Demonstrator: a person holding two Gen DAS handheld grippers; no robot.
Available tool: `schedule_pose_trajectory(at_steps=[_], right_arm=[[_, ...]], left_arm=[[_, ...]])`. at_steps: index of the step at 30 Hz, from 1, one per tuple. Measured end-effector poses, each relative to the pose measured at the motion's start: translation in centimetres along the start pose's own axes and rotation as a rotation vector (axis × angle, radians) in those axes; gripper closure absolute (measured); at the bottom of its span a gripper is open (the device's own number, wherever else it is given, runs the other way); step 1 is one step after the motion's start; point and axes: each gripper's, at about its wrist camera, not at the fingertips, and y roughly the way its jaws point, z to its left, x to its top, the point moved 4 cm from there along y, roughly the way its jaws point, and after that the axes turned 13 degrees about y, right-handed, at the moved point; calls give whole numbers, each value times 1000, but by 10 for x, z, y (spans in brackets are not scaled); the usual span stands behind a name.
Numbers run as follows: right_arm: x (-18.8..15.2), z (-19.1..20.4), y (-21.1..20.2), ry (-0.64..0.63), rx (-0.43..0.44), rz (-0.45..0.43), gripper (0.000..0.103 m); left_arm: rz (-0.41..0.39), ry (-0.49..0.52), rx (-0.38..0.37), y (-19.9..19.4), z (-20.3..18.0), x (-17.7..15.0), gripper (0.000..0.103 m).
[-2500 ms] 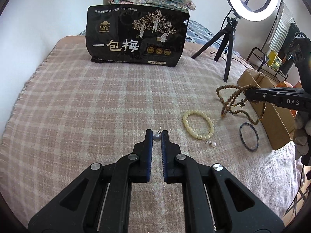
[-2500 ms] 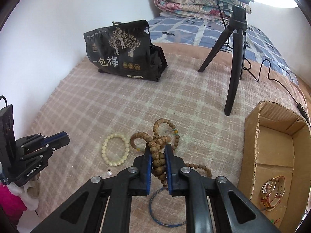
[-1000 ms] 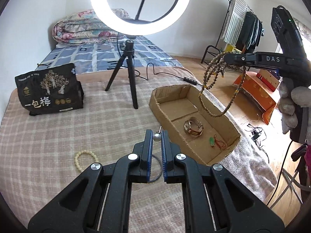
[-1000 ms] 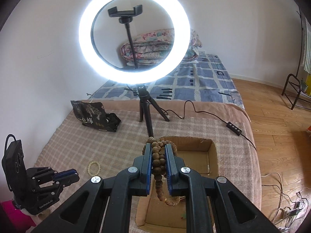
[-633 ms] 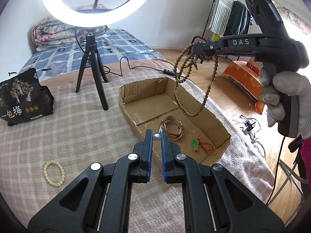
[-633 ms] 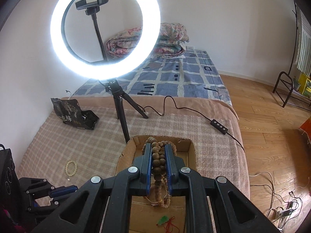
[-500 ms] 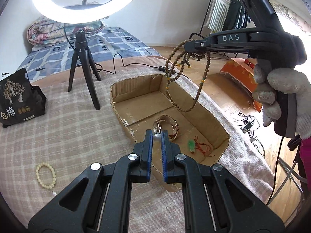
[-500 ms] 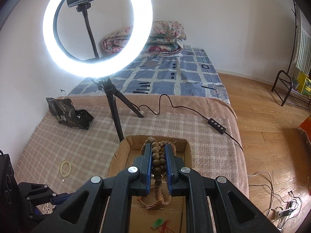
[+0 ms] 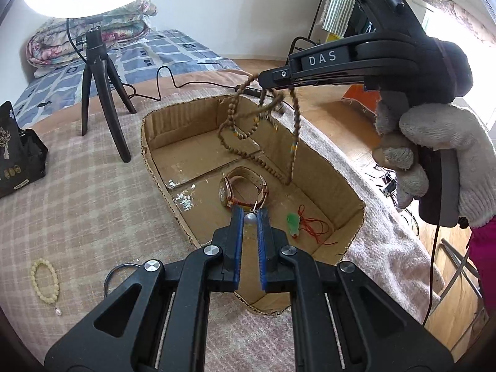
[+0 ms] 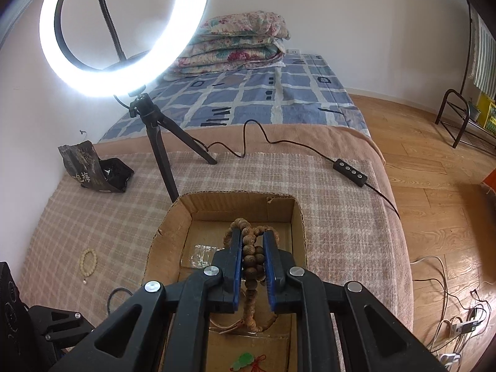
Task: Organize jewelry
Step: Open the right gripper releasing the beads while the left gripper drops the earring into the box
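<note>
The left tool (image 9: pixel 250 217) stands nearly shut, its blue pads pinching a small grey pearl earring (image 9: pixel 250 219) whose metal hook points away from the tool toward the watch. The tool hangs over the near end of the cardboard box (image 9: pixel 161 130). The right tool (image 10: pixel 251 245) is narrow, its pads pressing a bunched wooden bead strand (image 10: pixel 250 259); in the left wrist view the strand's loops (image 9: pixel 263 142) hang down from that tool into the box, long axis roughly vertical. A gloved hand (image 9: pixel 434 152) grips the right tool's handle, which bears the white letters "DAS". Inside the box lie a wristwatch (image 9: pixel 243 186) with a tan strap, on its side, and a green pendant (image 9: pixel 293 221) on red cord. The box rests on a plaid blanket (image 9: pixel 77 204) on the bed. Outside it lie a cream bead bracelet (image 9: pixel 45 280) and a dark bangle (image 9: pixel 119 274), partly hidden. A black bag (image 10: pixel 93 172) with Chinese characters, not legible here, stands beside the ring light tripod (image 10: pixel 158 142).
</note>
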Motion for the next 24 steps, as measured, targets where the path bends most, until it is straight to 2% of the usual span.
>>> schedule_pose_trajectory(at_steps=[2,4,5,6,7,8,9,11,13,24], right_arm=[[0,-1,0,11,10,-1,80],[0,0,-1,16,4,-12,63],[-1,0,-2,18,4,-16,58],[-1,1,-3,21,6,-18,45],[0,1,-4,26,4,-25,29],[-1,1,-6,31,1,-37,23],[0,1,-7,36,0,-48,17],[-1,1,-8,52,2,-51,16],[-2,0,-7,68,4,-44,10],[-13,5,-11,78,-34,-54,5]], left_arm=[[1,-2,-4,0,-1,-1,96],[-1,1,-17,-1,-2,-2,96],[3,3,-15,-1,-2,-2,92],[8,3,-15,-1,-2,-3,85],[9,1,-18,-1,-2,-3,65],[2,-3,-14,-3,-1,-4,48],[-9,-8,-5,-5,-1,-4,45],[-13,-9,-1,-7,-1,-5,45],[-7,-7,1,-7,-1,-6,45],[-13,6,31,-23,1,-12,45]])
